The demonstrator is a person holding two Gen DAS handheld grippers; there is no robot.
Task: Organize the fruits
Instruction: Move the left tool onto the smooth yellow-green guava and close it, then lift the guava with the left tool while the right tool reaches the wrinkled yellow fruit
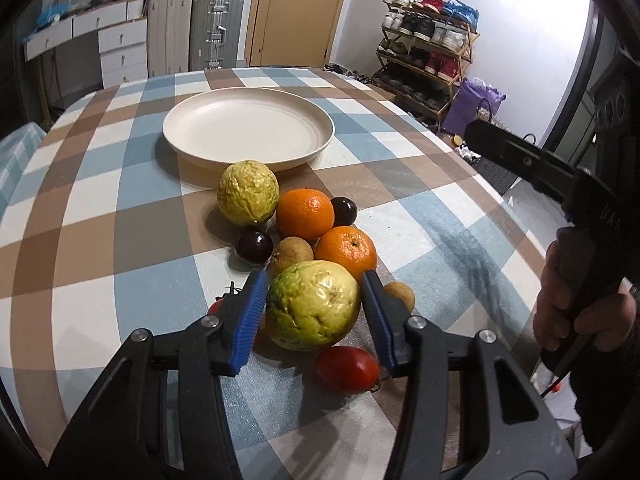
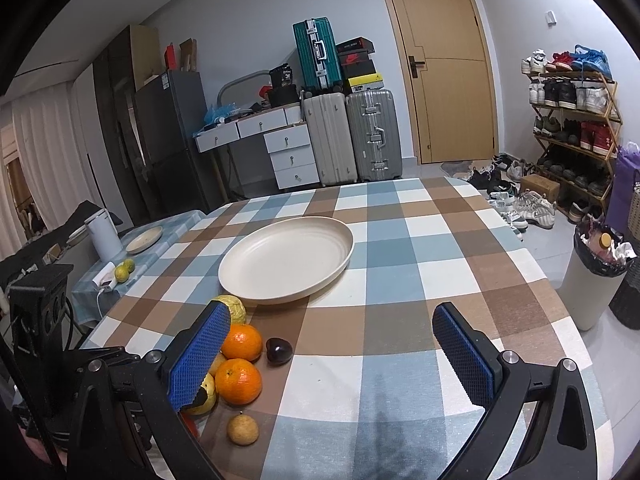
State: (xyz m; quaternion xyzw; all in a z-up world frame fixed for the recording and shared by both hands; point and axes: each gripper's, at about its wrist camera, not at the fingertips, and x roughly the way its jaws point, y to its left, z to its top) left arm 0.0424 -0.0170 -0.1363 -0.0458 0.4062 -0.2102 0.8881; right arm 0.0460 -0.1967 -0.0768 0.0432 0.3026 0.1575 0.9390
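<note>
Left hand-held gripper [image 1: 314,308], frame centre-bottom: pads bracket guava [image 1: 313,306], grip unconfirmed; empty plate [image 1: 248,160] awaits beyond. Right hand-held gripper [image 2: 332,356] released, idle.

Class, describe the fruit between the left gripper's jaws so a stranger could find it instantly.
Start at the cream plate on the checked table, then move toward the camera through the fruit pile. The nearest big one is a guava: yellow-green, bumpy, larger than the oranges behind it.

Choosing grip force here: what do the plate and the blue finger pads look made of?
Plate: cream, matte, with moulded rings and no glaze shine; likely plastic or wheat-straw composite, possibly matte ceramic. Finger pads: blue with a fine diamond-grid texture, probably rubber or soft plastic.
</note>
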